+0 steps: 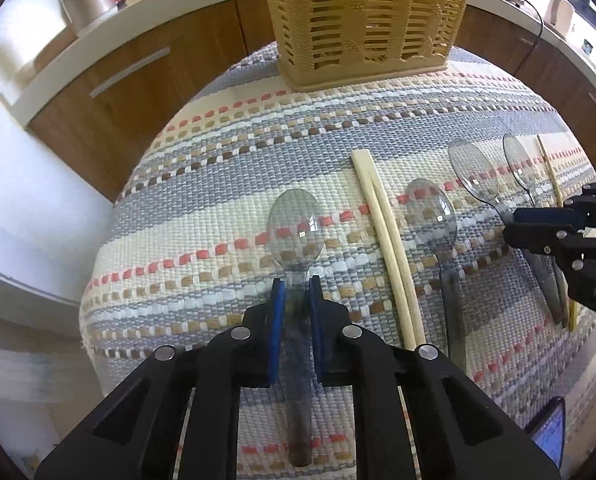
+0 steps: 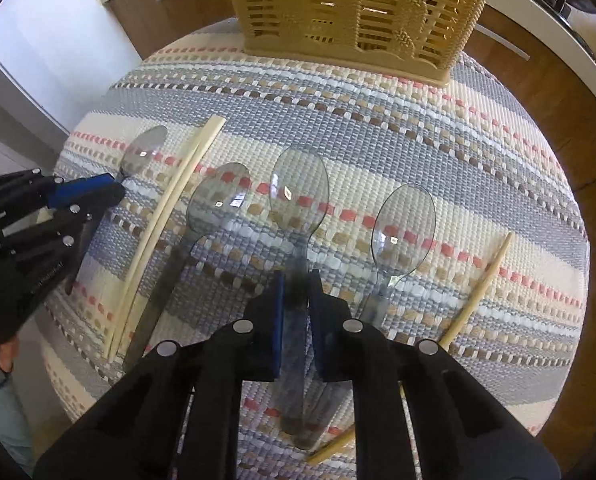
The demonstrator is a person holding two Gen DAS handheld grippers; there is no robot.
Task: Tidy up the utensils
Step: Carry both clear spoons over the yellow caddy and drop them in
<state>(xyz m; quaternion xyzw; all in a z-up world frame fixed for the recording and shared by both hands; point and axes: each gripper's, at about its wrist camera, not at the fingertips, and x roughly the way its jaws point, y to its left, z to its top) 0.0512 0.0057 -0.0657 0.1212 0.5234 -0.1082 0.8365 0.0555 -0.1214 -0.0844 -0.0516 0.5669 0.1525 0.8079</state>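
Several clear plastic spoons and cream chopsticks lie on a striped woven mat (image 1: 218, 184). My left gripper (image 1: 296, 286) is shut on the neck of the leftmost spoon (image 1: 296, 228), whose bowl points at the basket. It also shows in the right wrist view (image 2: 114, 188). My right gripper (image 2: 298, 280) is shut on the neck of another clear spoon (image 2: 299, 192), and it shows at the right edge of the left wrist view (image 1: 511, 224). A yellow slatted utensil basket (image 1: 367, 16) stands at the mat's far edge, also in the right wrist view (image 2: 357, 8).
A pair of chopsticks (image 1: 385, 240) and a loose spoon (image 1: 431, 216) lie between the grippers. Another spoon (image 2: 403, 228) and a single chopstick (image 2: 477, 288) lie right of my right gripper. Wooden cabinets (image 1: 146, 80) stand behind the mat. A phone (image 1: 549, 436) sits at the near right.
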